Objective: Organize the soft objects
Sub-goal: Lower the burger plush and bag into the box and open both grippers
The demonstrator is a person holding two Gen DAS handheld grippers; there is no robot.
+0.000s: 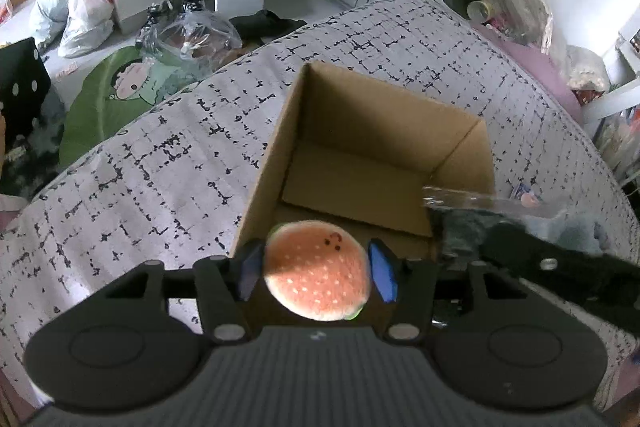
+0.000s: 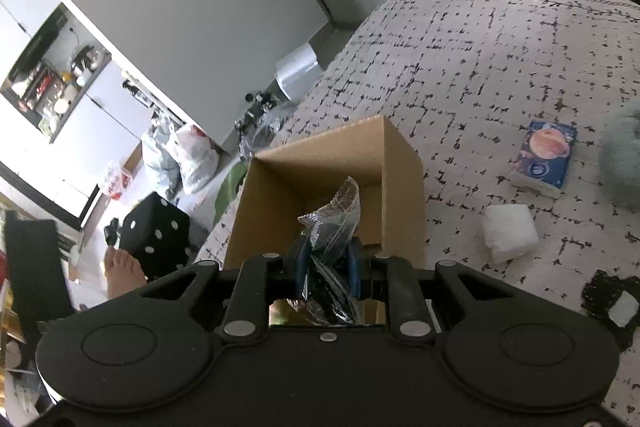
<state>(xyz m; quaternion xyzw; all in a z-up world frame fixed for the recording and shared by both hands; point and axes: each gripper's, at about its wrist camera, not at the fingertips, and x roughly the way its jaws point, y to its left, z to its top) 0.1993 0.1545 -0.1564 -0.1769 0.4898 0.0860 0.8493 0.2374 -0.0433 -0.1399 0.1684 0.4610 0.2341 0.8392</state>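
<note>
An open cardboard box [image 1: 460,151] [image 2: 400,187] stands on the bed's grey patterned cover [image 1: 160,167]. My left gripper [image 1: 316,273] hangs over the box's near edge. A round burger plush [image 1: 316,275] sits between its blue pads [image 1: 382,277], and the pads look just clear of its sides. My right gripper [image 2: 328,263] is shut on a crumpled clear plastic bag [image 2: 334,219] with something dark inside, held above the box opening. In the left wrist view the right gripper [image 1: 456,231] and its bag [image 1: 480,201] reach in over the box's right wall.
On the cover right of the box lie a blue tissue pack [image 2: 544,159], a white soft packet [image 2: 510,233], a teal fluffy thing [image 2: 624,163] and a black item [image 2: 612,299]. Off the bed's edge are bags [image 1: 86,15], a green cushion [image 1: 108,99] and a bare foot [image 2: 122,273].
</note>
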